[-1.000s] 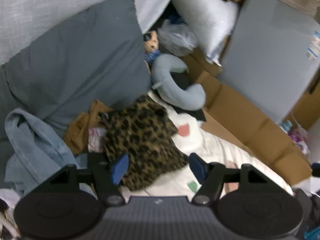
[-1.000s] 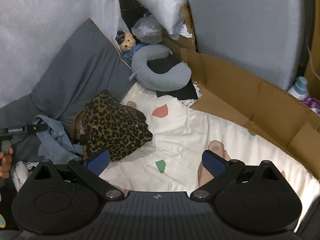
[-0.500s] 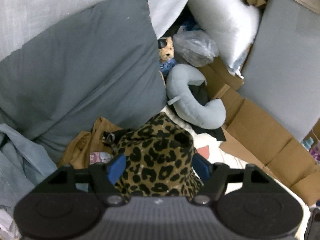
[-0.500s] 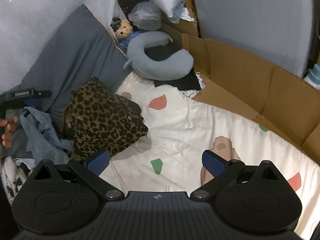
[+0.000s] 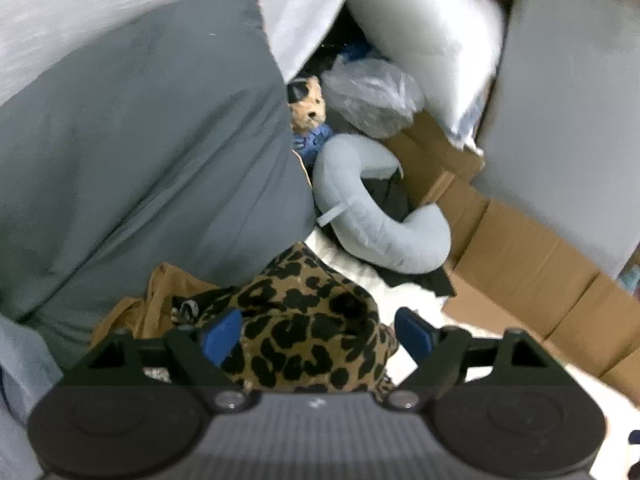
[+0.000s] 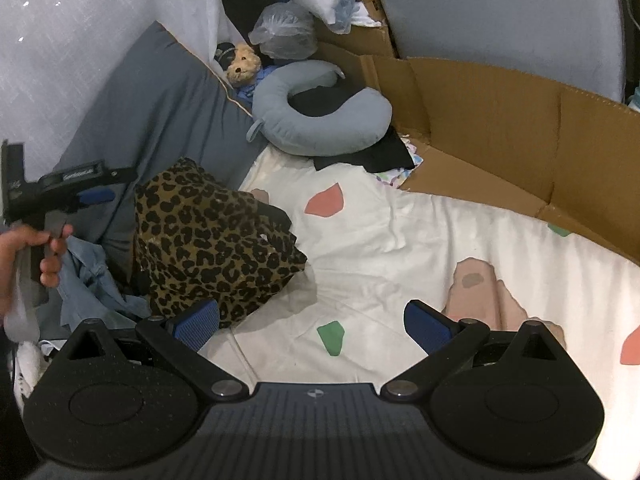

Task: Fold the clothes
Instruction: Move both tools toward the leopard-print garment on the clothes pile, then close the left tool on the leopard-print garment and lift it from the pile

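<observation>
A crumpled leopard-print garment point(image 5: 308, 332) lies in a heap on the white patterned sheet point(image 6: 400, 240), against a grey pillow. My left gripper point(image 5: 318, 336) is open, its blue pads on either side of the heap's top; I cannot tell whether they touch it. In the right wrist view the same garment point(image 6: 216, 240) sits left of centre, and the left gripper point(image 6: 100, 186) hovers at its left edge, held by a hand point(image 6: 36, 248). My right gripper point(image 6: 312, 326) is open over the bare sheet, its left pad near the garment's lower edge, nothing between its fingers.
A large grey pillow point(image 5: 140, 152) leans at the left. A blue denim garment point(image 6: 92, 276) and a tan cloth point(image 5: 152, 304) lie beside the leopard heap. A blue neck pillow point(image 6: 320, 120), teddy bear point(image 6: 242, 66) and plastic bag point(image 6: 284, 34) sit behind. Cardboard point(image 6: 500, 120) walls the right.
My left gripper has moved forward and over the leopard garment, which now sits between its fingers. The right gripper's view has shifted slightly; it stays open over the sheet.
</observation>
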The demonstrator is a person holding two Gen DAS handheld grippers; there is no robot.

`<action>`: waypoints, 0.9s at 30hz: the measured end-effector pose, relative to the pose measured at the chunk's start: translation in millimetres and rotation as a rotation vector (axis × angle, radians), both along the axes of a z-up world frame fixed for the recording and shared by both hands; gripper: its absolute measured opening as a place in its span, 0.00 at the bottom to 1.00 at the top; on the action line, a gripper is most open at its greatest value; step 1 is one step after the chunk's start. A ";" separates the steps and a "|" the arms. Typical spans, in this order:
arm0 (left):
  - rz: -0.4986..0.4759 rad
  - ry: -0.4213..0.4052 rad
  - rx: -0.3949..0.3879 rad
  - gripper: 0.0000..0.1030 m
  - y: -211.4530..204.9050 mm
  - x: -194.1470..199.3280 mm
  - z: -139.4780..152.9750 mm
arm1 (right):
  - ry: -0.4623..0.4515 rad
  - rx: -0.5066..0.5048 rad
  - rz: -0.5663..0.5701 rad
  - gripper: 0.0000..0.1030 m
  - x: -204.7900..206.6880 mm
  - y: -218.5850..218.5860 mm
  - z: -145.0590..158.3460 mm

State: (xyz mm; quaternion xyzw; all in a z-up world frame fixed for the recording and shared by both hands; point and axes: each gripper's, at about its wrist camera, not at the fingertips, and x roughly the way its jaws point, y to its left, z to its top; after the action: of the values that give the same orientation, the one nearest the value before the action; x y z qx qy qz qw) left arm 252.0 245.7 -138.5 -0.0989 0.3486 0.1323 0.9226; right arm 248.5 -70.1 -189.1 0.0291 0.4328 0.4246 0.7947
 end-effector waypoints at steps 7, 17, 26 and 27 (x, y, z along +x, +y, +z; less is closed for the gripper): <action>-0.024 0.036 -0.001 0.07 -9.4 13.0 -19.7 | 0.007 0.009 0.024 0.98 -9.2 2.9 -24.2; -0.109 0.025 -0.071 0.06 -47.9 -7.0 -25.5 | 0.020 0.014 0.006 0.98 -6.6 -9.6 -29.5; -0.159 0.063 -0.208 0.06 -85.5 -38.3 -61.4 | 0.037 -0.003 0.000 0.98 -3.7 -16.7 -41.2; -0.145 0.065 -0.225 0.06 -88.3 -41.9 -65.9 | 0.041 -0.005 0.000 0.98 -4.0 -17.3 -42.7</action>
State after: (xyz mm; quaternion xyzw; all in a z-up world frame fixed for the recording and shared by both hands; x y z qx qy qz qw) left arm 210.1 157.4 -204.4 -0.1719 0.3972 0.0285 0.9010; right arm 244.5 -87.5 -231.8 0.0358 0.4499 0.4230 0.7858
